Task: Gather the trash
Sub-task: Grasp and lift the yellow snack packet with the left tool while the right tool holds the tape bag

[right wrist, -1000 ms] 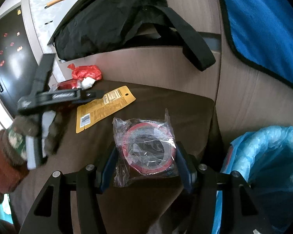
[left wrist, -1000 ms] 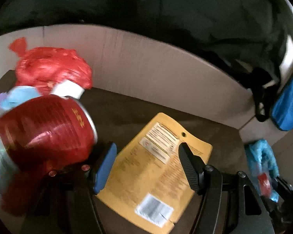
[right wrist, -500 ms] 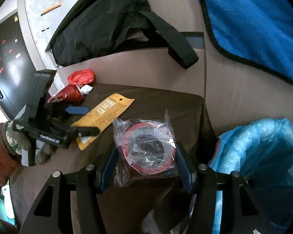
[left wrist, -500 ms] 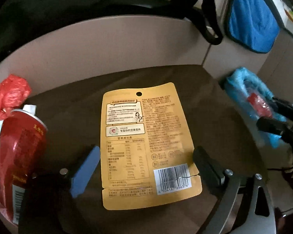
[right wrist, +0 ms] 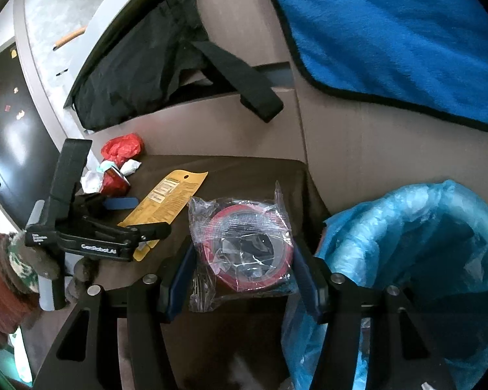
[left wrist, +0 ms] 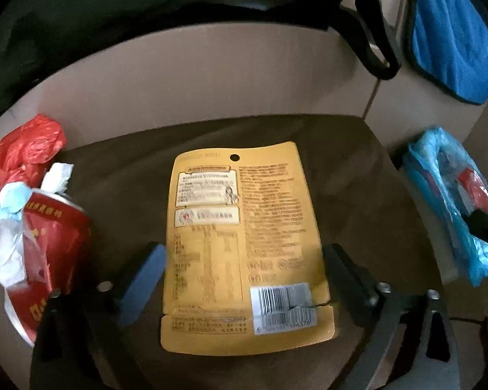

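A flat yellow snack pouch point(left wrist: 244, 243) lies back-up on the dark brown table point(left wrist: 358, 195). My left gripper point(left wrist: 242, 276) straddles its lower half, one pad at each long edge. The jaws are closing and do not press on the pouch. In the right wrist view that left gripper point(right wrist: 143, 216) hangs over the pouch point(right wrist: 169, 201), held by a gloved hand point(right wrist: 26, 266). My right gripper point(right wrist: 244, 273) is shut on a red tape roll in a clear plastic wrapper point(right wrist: 247, 237), at the table's right edge beside the blue-lined bin point(right wrist: 406, 227).
A red can point(left wrist: 48, 250), white tissue point(left wrist: 3, 250) and a crumpled red plastic bag point(left wrist: 26, 152) sit at the table's left end. A beige panel backs the table, with a black bag point(right wrist: 136, 74) above it. A blue towel point(right wrist: 390, 32) hangs at the right.
My left gripper has swung right, away from the red can, to straddle the yellow pouch with wider jaws. My right gripper has carried the wrapped roll closer to the blue bin.
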The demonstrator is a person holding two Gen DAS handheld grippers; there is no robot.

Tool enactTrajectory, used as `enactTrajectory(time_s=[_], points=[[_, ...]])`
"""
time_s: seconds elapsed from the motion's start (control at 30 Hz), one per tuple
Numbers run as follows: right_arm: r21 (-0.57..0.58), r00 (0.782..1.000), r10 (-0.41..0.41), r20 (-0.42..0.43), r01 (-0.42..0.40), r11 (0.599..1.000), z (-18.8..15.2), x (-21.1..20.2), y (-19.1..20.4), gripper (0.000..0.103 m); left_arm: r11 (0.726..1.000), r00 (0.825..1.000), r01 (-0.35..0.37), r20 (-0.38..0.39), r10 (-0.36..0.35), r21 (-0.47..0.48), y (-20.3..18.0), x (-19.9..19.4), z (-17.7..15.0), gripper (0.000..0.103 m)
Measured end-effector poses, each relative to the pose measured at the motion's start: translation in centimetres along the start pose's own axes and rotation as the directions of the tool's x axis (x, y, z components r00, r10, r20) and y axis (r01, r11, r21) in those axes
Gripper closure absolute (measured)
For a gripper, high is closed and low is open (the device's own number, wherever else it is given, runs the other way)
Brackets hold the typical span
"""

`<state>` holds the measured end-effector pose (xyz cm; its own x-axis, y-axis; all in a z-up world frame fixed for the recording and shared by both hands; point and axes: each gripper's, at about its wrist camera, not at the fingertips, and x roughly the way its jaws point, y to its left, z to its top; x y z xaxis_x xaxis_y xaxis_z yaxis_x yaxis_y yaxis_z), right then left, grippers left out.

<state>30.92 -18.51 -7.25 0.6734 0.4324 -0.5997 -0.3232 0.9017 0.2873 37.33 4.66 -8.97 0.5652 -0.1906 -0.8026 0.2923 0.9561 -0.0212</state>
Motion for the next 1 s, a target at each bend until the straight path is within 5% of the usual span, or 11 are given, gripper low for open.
enactTrajectory(time_s=[0.13, 0.23, 0.5, 0.67, 0.73, 0.77, 1.0], points=[[-0.013, 1.000, -0.007, 0.010, 0.007, 1.000, -0.1, -0.7, 0.3, 0.049, 0.997, 0.998, -0.019, 0.053, 0.022, -0.072, 0.6, -1.0, -1.0, 0.046], [-0.020, 1.000, -0.003, 0.018, 0.003, 1.000, -0.1, -1.3, 0.8, 0.049, 0.985, 0.996, 0.057, 0.076, -0.045, -0.165, 2.3, -2.0, -1.6, 0.062], [-0.076, 1.000, 0.012, 0.029, -0.010, 0.997, -0.1, -2.3, 3.2, 0.049, 0.971, 0.978, 0.062, 0.207, -0.013, -0.232, 3.1, -7.1, -3.7, 0.089], [-0.108, 0.999, 0.014, 0.048, -0.009, 0.994, 0.2, -3.0, 4.7, 0.049, 0.967, 0.973, 0.118, 0.218, -0.069, -0.224, 2.0, -6.5, -3.0, 0.086], [-0.115, 0.998, -0.001, 0.055, 0.007, 0.993, 0.3, -3.6, 4.7, 0.049, 0.969, 0.966, 0.164, 0.230, -0.119, -0.186, 1.0, -6.1, -2.8, 0.049], [-0.112, 0.998, -0.012, 0.058, 0.018, 0.994, 0.3, -3.9, 4.6, 0.048, 0.970, 0.964, 0.173, 0.232, -0.131, -0.171, 0.7, -5.9, -2.8, 0.041], [-0.060, 0.997, -0.037, 0.063, 0.041, 0.997, -0.1, -5.0, 2.2, 0.048, 0.976, 0.991, 0.084, 0.117, -0.061, -0.201, 0.6, -2.2, -2.6, 0.030]])
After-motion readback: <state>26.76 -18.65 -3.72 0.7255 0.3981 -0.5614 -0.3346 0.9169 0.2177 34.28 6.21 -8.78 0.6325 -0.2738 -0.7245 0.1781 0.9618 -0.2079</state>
